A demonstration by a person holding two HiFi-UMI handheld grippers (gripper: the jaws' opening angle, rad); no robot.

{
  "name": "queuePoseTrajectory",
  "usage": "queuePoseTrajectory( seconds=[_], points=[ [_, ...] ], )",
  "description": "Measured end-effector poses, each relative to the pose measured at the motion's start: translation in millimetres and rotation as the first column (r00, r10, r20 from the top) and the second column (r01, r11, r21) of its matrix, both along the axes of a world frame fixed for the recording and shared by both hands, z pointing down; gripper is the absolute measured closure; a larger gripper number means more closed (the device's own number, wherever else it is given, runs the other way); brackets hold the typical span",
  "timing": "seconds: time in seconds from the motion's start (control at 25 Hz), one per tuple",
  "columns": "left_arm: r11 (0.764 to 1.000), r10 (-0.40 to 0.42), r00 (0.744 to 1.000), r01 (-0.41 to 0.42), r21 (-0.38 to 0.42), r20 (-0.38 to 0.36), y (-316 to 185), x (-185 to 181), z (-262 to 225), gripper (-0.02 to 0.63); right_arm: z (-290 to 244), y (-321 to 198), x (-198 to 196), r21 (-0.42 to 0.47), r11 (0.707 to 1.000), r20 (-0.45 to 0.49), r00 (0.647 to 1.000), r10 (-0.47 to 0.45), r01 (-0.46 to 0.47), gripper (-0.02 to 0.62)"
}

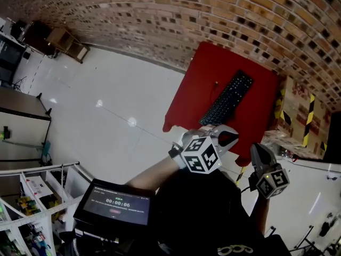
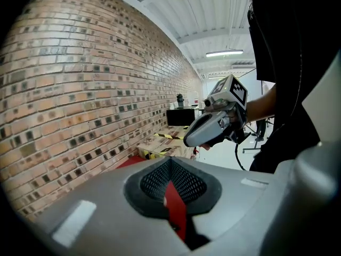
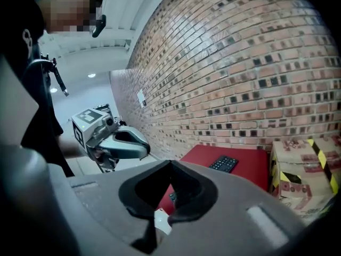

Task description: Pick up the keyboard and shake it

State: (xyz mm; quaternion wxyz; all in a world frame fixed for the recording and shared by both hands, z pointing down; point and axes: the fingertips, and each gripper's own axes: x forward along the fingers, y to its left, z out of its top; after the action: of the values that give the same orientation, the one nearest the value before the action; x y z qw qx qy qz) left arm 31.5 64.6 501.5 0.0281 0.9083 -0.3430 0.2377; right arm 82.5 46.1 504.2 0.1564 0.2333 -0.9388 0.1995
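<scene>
A black keyboard (image 1: pixel 228 99) lies diagonally on a red table (image 1: pixel 197 95) set against the brick wall. Both grippers hang in the air in front of the table's near edge, short of the keyboard and touching nothing. My left gripper (image 1: pixel 230 137) is shut and empty, and its marker cube faces the head camera. To its right, slightly nearer me, my right gripper (image 1: pixel 260 151) is also shut and empty. The right gripper view looks over its closed jaws (image 3: pixel 170 164) to the keyboard (image 3: pixel 224 164) and the left gripper (image 3: pixel 114 140). Past the closed jaws (image 2: pixel 171 160) in the left gripper view is the right gripper (image 2: pixel 213 128).
Cardboard boxes (image 1: pixel 298 116) with yellow-black tape stand right of the table, close to its edge. A brick wall (image 1: pixel 213 15) runs behind. White floor (image 1: pixel 106 100) spreads to the left. A dark screen (image 1: pixel 114 204) and wire shelves (image 1: pixel 32 196) sit near me at lower left.
</scene>
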Motion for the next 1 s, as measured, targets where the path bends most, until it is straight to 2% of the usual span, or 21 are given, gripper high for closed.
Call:
queuePoseTrajectory(
  seconds=[0.24, 0.48, 0.72, 1.0],
  points=[
    [1.000, 0.025, 0.999, -0.025, 0.012, -0.027, -23.3, -18.7, -5.8, 0.591, 1.0, -17.7, -17.4, -0.037, 0.998, 0.006, 0.998, 0.056, -0.056, 0.606],
    [0.999, 0.053, 0.997, -0.053, 0.006, -0.057, -43.4, -29.3, -7.7, 0.591, 2.2, -40.1, -28.2, -0.040, 0.996, -0.034, 0.997, 0.072, -0.074, 0.606],
    [0.995, 0.093, 0.991, -0.097, -0.033, -0.098, -64.5, -49.1, 2.8, 0.591, 10.2, -66.3, -43.2, -0.066, 0.987, -0.028, 0.989, 0.147, -0.149, 0.606],
    [0.988, 0.130, 0.983, -0.139, -0.060, -0.130, -80.9, -76.2, 13.9, 0.591, 20.4, -78.9, -70.7, -0.074, 0.979, -0.052, 0.981, 0.187, -0.191, 0.606]
  ],
)
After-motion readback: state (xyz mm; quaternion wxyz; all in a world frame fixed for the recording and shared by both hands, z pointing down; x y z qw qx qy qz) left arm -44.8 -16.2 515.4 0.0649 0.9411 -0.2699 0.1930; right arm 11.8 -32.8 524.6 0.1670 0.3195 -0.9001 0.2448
